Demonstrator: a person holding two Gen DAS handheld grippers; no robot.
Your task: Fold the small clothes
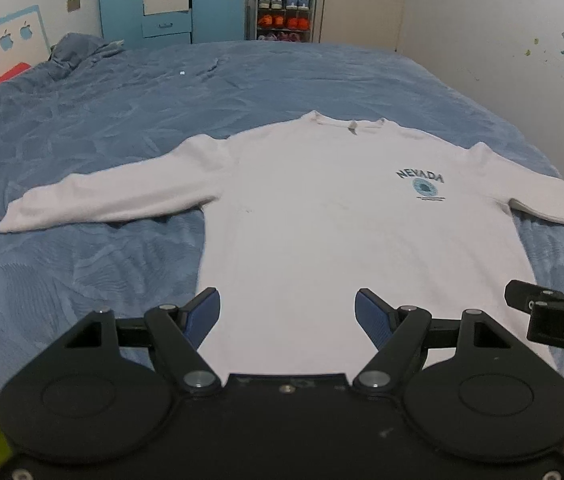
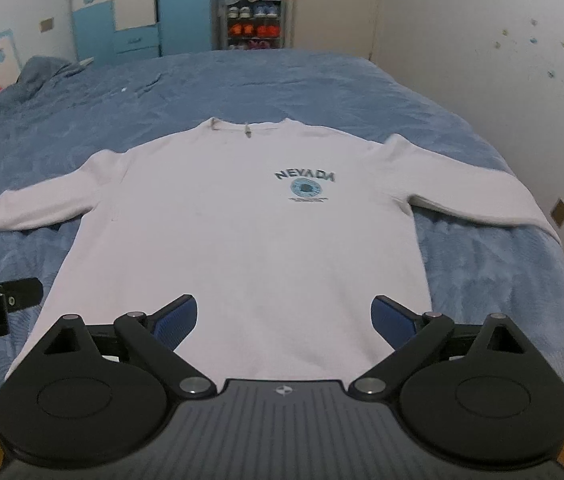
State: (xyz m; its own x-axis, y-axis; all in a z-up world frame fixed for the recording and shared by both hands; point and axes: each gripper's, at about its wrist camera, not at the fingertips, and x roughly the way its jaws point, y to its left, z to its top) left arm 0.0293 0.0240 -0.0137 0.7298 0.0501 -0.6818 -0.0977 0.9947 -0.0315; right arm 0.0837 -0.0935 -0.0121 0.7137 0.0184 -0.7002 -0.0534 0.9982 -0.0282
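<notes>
Blue bedding covers the bed [image 1: 130,128] in front of you, with a blue-and-white wardrobe [image 1: 162,0] and a shoe rack [image 1: 285,10] against the far wall. Your white sweatshirt [image 1: 305,220] lies flat and face up on the bed, neck toward the far edge, hem toward the near edge, both sleeves spread out sideways. Its right-hand sleeve reaches the bed's right edge. A dark "NEVADA" print [image 2: 304,176] with a round blue emblem sits on the chest.

Your left hand-held gripper [image 1: 286,312] hovers over the hem near the sweatshirt's left side, its blue-padded fingers [image 1: 202,316] spread wide with nothing between them but the cloth below. Your right hand-held gripper [image 2: 283,320] hangs over the hem toward the right side, fingers [image 2: 393,320] likewise wide apart and empty. Whether either touches the fabric you cannot tell from these views. The two sit side by side at the bed's near edge; each shows at the margin of the other's view.
</notes>
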